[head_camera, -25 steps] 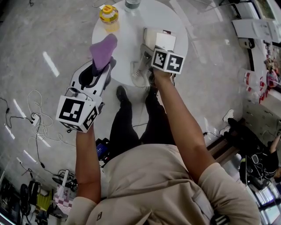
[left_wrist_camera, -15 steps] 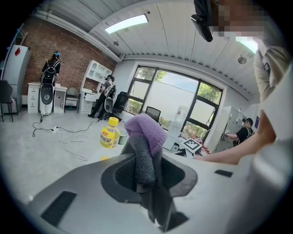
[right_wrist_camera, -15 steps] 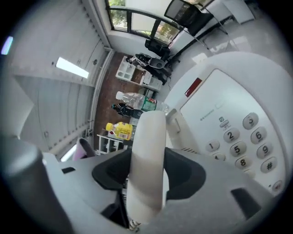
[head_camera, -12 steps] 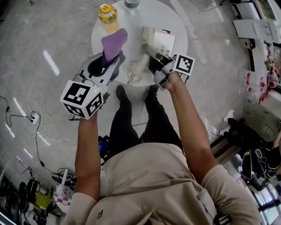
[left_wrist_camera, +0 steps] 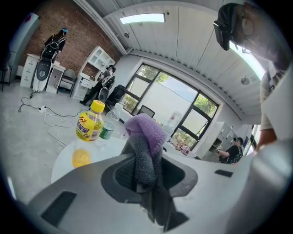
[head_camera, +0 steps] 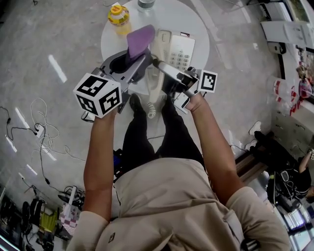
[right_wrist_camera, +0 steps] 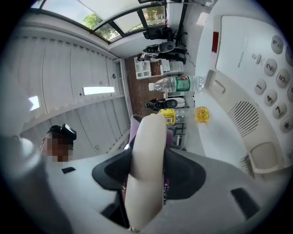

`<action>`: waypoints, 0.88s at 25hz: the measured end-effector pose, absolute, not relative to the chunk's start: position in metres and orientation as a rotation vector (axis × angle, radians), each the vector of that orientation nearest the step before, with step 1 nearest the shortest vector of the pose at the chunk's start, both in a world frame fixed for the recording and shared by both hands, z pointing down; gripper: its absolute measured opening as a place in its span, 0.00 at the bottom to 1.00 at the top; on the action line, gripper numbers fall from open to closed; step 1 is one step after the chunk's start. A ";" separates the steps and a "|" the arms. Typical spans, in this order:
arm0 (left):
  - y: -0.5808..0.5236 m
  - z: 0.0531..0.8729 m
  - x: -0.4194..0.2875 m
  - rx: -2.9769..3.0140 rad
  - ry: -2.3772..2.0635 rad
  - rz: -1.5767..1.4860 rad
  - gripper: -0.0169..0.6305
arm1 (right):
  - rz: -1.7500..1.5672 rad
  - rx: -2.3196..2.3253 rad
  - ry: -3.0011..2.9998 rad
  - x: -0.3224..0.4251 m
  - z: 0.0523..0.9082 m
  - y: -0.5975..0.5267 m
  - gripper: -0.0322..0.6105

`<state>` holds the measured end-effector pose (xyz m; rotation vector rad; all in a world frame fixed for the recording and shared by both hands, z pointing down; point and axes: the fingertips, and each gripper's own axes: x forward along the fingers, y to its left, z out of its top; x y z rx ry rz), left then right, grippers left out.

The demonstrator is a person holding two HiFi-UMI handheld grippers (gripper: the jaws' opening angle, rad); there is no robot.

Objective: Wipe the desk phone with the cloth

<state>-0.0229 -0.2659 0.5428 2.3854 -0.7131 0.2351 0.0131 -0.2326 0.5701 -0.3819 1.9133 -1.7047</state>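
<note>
Purple cloth [head_camera: 140, 40] is pinched in my left hand-held gripper [head_camera: 130, 58]. The jaws are closed on its grey lower fold, and the loose purple end stands out ahead of the tips. My right hand-held gripper [head_camera: 166, 69] is clamped across the cream handset [head_camera: 156, 90], which is off its cradle and hangs below the jaws. The phone base [head_camera: 177, 49] sits on the white worktop [head_camera: 196, 22], just ahead of that gripper and to the right of the left one.

My first worry is the handset. It is smooth plastic, gripped across its narrow middle in jaws that stand wide, so a tilt or a jolt could let it swivel or slip out. What looks like its coiled cord [head_camera: 151, 112] dangles under it. If I carry the handset further from the base, I judge the cord could go taut and drag the base towards the worktop edge.

Nothing pins the base down, so a firm wipe from the left could push it along instead of cleaning it. The cloth is held only by a fold, and hard rubbing might pull it out. A yellow bottle [head_camera: 119, 13] and a clear bottle [head_camera: 146, 4] stand beyond the left hand-held gripper, and a long stroke could knock them over.
</note>
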 end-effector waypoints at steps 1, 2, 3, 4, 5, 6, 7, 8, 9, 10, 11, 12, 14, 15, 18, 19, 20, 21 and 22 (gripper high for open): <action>-0.265 0.543 -0.020 2.379 -0.696 0.225 0.17 | -1.703 -0.376 1.917 0.011 0.568 -0.232 0.38; -0.264 0.542 -0.017 2.374 -0.678 0.214 0.17 | -1.700 -0.379 1.914 0.010 0.567 -0.232 0.38; -0.261 0.542 -0.015 2.369 -0.657 0.206 0.17 | -1.693 -0.388 1.905 0.012 0.567 -0.233 0.38; -0.257 0.541 -0.011 2.366 -0.632 0.201 0.17 | -1.683 -0.401 1.893 0.014 0.566 -0.236 0.38; -0.252 0.541 -0.008 2.366 -0.600 0.199 0.17 | -1.671 -0.414 1.883 0.017 0.565 -0.239 0.38; -0.245 0.541 -0.003 2.368 -0.562 0.199 0.17 | -1.658 -0.424 1.877 0.020 0.565 -0.243 0.38; -0.238 0.540 0.002 2.370 -0.520 0.198 0.17 | -1.646 -0.431 1.875 0.022 0.564 -0.247 0.38; -0.230 0.539 0.006 2.369 -0.475 0.194 0.17 | -1.635 -0.438 1.873 0.024 0.563 -0.250 0.38; -0.223 0.538 0.010 2.364 -0.433 0.185 0.17 | -1.625 -0.444 1.869 0.027 0.562 -0.254 0.38; -0.216 0.536 0.013 2.357 -0.396 0.169 0.17 | -1.613 -0.449 1.862 0.030 0.560 -0.258 0.38; -0.210 0.534 0.015 2.350 -0.370 0.150 0.17 | -1.603 -0.451 1.859 0.034 0.558 -0.261 0.37; -0.206 0.532 0.016 2.343 -0.356 0.130 0.17 | -1.596 -0.449 1.863 0.036 0.556 -0.263 0.37; -0.205 0.529 0.015 2.338 -0.360 0.100 0.17 | -1.593 -0.432 1.888 0.033 0.552 -0.265 0.37; -0.206 0.527 0.014 2.336 -0.373 0.087 0.17 | -1.595 -0.422 1.897 0.031 0.550 -0.265 0.37; -0.222 0.522 0.007 2.305 -0.448 0.001 0.17 | -1.605 -0.409 1.896 0.028 0.548 -0.262 0.37; -0.231 0.519 0.003 2.281 -0.487 -0.041 0.17 | -1.610 -0.406 1.893 0.027 0.549 -0.260 0.37; -0.240 0.516 -0.002 2.257 -0.526 -0.070 0.17 | -1.618 -0.400 1.892 0.026 0.550 -0.257 0.37; -0.248 0.514 -0.006 2.240 -0.563 -0.080 0.17 | -1.627 -0.391 1.889 0.023 0.551 -0.253 0.36; -0.254 0.513 -0.009 2.234 -0.593 -0.078 0.17 | -1.638 -0.382 1.882 0.020 0.552 -0.249 0.36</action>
